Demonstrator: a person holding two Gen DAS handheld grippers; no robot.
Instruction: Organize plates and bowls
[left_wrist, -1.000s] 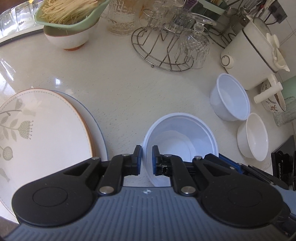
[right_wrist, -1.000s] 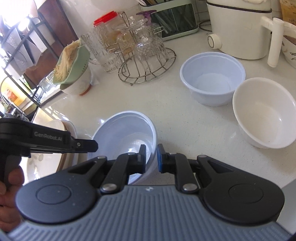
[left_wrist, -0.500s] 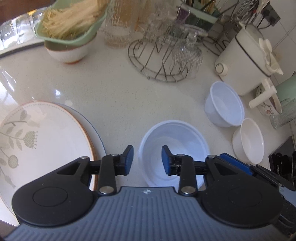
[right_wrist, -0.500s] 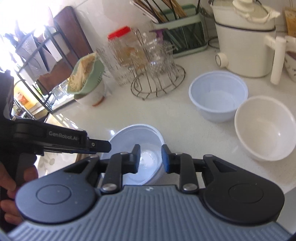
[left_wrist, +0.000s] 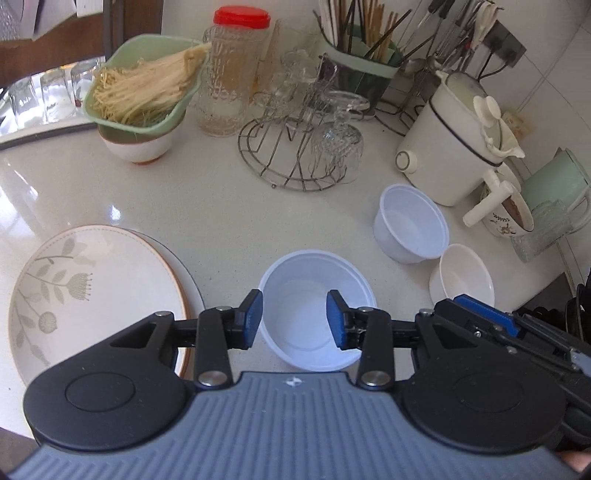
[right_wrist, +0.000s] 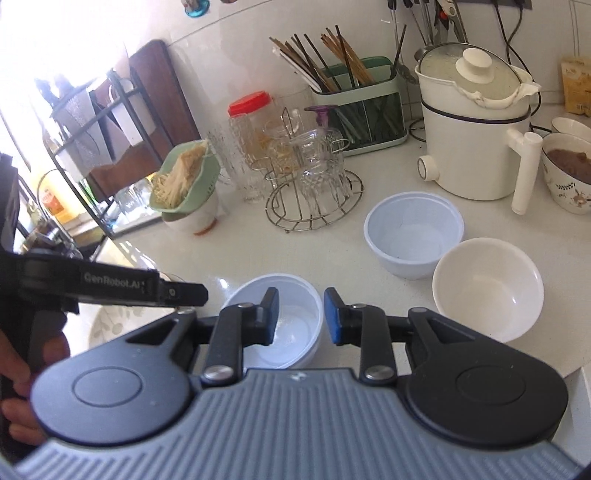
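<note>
White plastic bowl (left_wrist: 314, 295) sits upright on the pale countertop (left_wrist: 221, 206), mouth up; round, so no long axis to speak of. It stands just beside the stacked plates (left_wrist: 92, 288) on its left; the top plate carries a leaf-and-flower print and lies flat.

Left gripper (left_wrist: 294, 320): jaws spread, blue pads apart, nothing pinched. It hangs above the bowl, pointing steeply down, and the pads frame the bowl's interior without touching the rim. Jaws have just been opening; nothing is between them at pad height.

Right gripper (right_wrist: 301, 316): jaws also spread, somewhat narrower, empty. It points down at a shallower slant, with the same bowl (right_wrist: 291, 321) seen below and behind its left pad. Its jaws too have just been opening. Contact with the rim cannot be seen.

In the right wrist view the left gripper's black body comes in from the left edge, held by a hand (right_wrist: 18, 398) wrapped round its grip.

Further right on the counter: a second white plastic bowl (left_wrist: 410, 225) and a cream bowl (left_wrist: 465, 277), both upright and touching or nearly so, well apart from the first.

Behind them: a wire glass rack (left_wrist: 295, 155) and a white kettle-like pot (left_wrist: 450, 147).
</note>
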